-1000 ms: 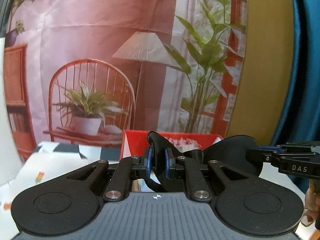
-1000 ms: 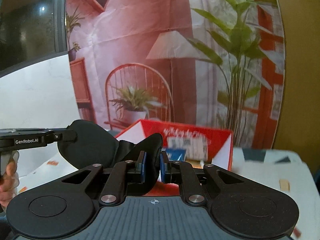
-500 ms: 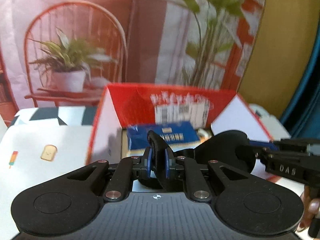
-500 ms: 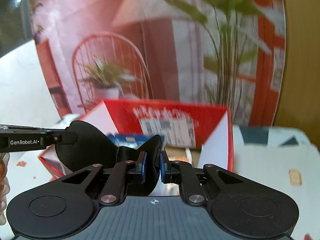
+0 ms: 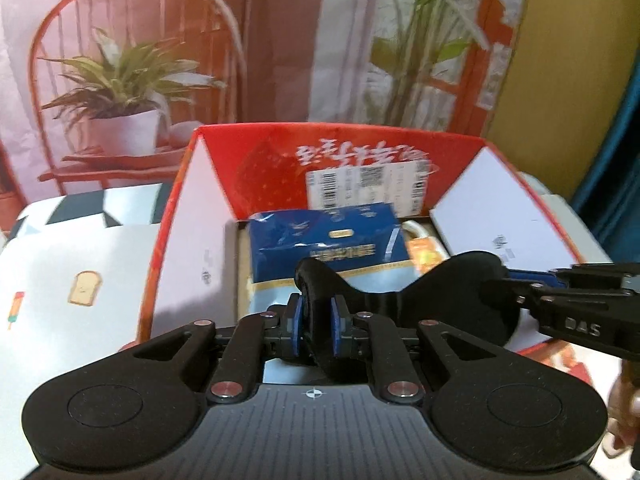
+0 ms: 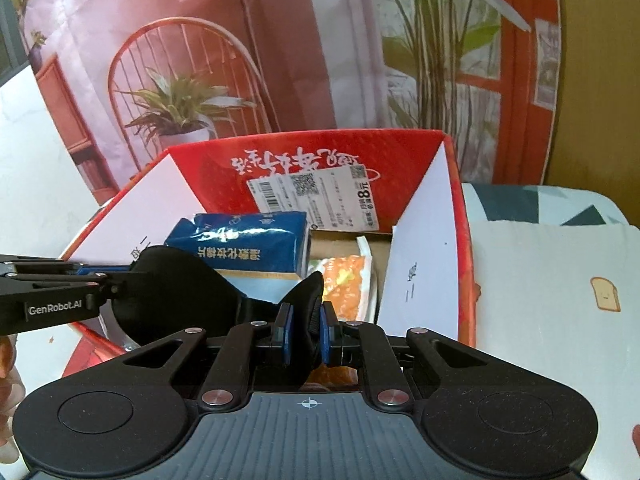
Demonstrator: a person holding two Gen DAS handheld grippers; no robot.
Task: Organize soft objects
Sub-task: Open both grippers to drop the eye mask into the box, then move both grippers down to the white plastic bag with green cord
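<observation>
Black eye mask [image 5: 400, 292] stretched between both jaws, above red box [image 5: 280, 152]

box [image 5: 336, 160] – glossy red card | pack [image 6: 256, 248] – shiny (blue) film

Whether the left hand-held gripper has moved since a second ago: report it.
Yes. The left hand-held gripper has come forward and tipped down toward the red box, whose inside now shows. Its jaws are opening around the black eye mask.
</observation>
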